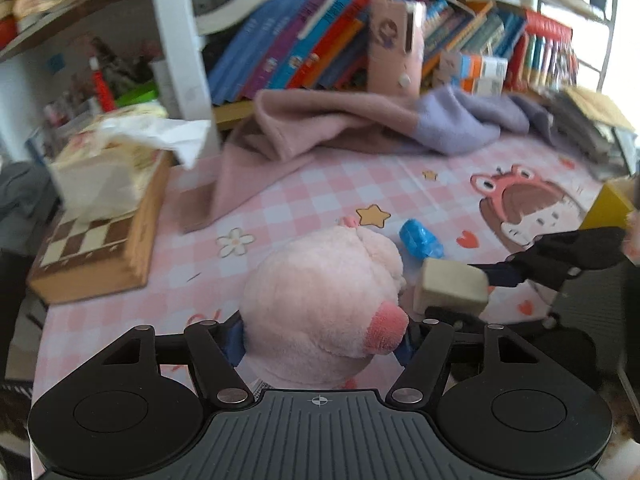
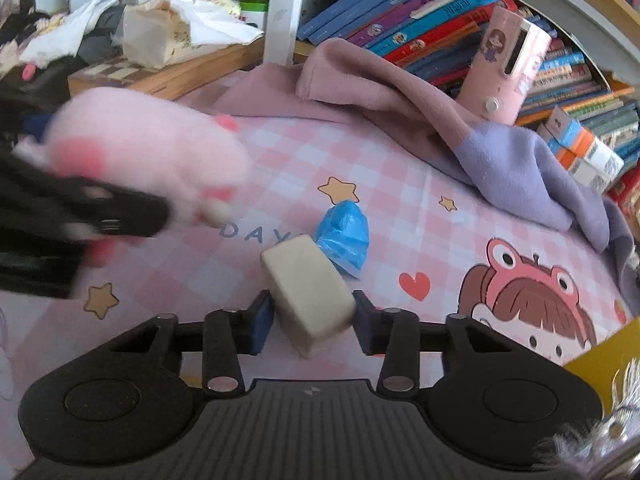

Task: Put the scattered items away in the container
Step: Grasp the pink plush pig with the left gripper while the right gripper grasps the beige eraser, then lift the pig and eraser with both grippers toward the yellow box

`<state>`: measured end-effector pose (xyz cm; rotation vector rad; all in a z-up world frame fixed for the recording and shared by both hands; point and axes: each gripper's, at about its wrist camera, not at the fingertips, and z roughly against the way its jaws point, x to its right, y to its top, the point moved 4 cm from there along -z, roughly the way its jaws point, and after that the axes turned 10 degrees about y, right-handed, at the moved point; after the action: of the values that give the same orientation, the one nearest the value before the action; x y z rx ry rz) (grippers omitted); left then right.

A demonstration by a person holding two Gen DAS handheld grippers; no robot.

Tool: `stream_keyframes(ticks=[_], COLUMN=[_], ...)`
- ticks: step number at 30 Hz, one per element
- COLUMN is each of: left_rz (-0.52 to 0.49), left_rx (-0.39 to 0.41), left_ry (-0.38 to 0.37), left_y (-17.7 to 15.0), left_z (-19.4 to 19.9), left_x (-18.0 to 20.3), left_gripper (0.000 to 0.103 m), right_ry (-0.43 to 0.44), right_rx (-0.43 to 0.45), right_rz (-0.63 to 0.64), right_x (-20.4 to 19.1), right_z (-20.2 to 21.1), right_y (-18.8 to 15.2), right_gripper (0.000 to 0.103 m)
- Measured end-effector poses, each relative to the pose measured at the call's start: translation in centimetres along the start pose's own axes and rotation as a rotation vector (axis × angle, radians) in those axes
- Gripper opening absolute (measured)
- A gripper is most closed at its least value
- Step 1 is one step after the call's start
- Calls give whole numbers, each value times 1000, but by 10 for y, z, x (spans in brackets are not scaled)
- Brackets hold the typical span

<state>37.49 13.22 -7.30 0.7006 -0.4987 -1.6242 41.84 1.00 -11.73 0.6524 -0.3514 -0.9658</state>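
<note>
Gripping two items at once, I risk a slip: my left gripper (image 1: 322, 340) clenches the pink plush toy (image 1: 320, 304) low on its soft, rounded body, which could squeeze out. My right gripper (image 2: 312, 320) clamps the beige block (image 2: 308, 288) askew, one corner down, so it may twist free. Both sit between my jaws above the checked mat (image 2: 400, 200); the yellow container (image 2: 600, 356) waits at right.

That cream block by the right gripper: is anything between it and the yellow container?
Nothing visible does. The cream block sits between the right gripper fingers, and the yellow container lies off to its right across bare checked cloth. The blue bag lies behind, off that path.
</note>
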Motion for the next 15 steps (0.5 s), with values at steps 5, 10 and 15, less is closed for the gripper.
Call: stream_keyframes(ticks=[5, 10, 15], left_rz=[61, 104, 141], left_rx=[-7, 8, 30], left_ry=[6, 11, 11], left_y=[-18, -35, -51], left_z=[26, 53, 81], left_x=[-12, -19, -24], left_gripper=[67, 68, 68], right_ry=[46, 78, 91], right_rx=[13, 40, 68], right_rz=[-59, -67, -64], right_x=[-8, -24, -39], right_z=[17, 47, 79], right_y=[-2, -6, -16], right_gripper=[34, 33, 34])
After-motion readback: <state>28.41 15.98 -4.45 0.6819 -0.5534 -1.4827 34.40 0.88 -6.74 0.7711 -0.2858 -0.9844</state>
